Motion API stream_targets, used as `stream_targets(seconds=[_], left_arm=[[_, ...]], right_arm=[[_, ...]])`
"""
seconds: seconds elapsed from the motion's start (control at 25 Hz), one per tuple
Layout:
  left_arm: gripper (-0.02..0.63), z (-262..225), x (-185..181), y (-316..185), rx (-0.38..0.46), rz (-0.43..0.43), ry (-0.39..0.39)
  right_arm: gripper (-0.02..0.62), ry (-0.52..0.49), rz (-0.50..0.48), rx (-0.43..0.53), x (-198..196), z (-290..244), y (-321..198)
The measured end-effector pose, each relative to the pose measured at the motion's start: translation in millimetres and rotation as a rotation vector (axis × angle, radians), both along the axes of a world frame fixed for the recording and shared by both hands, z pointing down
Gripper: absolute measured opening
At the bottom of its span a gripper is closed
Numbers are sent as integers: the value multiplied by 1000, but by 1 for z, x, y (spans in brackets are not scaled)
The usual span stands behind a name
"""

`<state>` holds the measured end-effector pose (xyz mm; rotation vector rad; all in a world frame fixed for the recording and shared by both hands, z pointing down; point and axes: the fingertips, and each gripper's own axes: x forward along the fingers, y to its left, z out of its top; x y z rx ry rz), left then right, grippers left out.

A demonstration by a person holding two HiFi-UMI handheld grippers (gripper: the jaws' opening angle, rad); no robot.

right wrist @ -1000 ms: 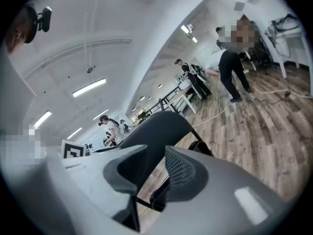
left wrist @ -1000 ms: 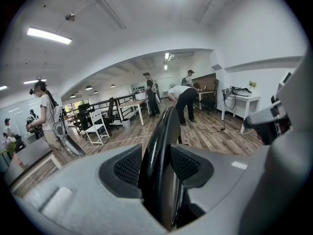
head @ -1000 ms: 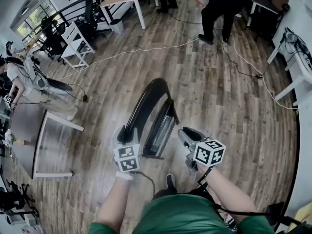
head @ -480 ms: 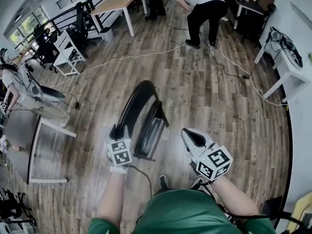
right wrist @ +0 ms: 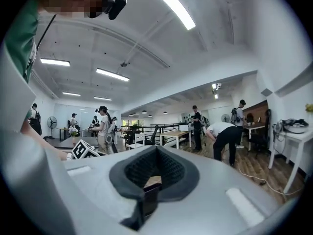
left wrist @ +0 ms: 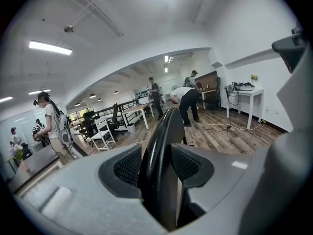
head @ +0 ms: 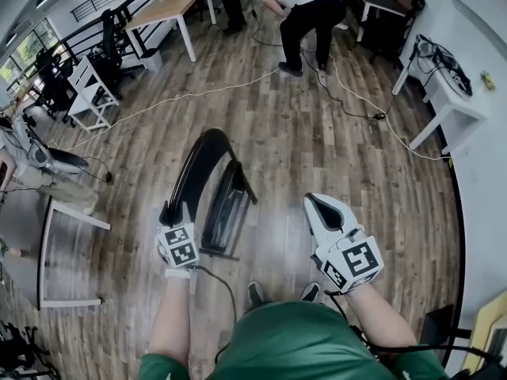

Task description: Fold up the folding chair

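Note:
The black folding chair stands folded flat on the wooden floor in front of me. My left gripper is shut on its curved black top rail. In the left gripper view that rail runs up between the two pads, and both pads press on it. My right gripper hangs to the right of the chair, well apart from it. Its jaws are shut with nothing between them; in the right gripper view the dark pads meet around an empty notch, facing the open room.
A person bends over at the far end of the room. White cables run across the floor beyond the chair. A white table stands at the right, a white-framed one at the left. My shoes are just behind the chair.
My right gripper has drawn away from the chair's seat, to the right and upward, and has rolled. The left gripper still holds the rail; the chair stays folded.

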<state>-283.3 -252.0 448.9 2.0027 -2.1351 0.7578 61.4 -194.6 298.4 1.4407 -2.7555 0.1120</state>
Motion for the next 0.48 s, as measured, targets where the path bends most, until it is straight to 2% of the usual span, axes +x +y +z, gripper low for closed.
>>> stream_targets(seconds=[0.48], left_arm=[[191, -1, 13, 5, 9, 12, -3]], right_arm=[[3, 57, 56, 61, 15, -10, -1]])
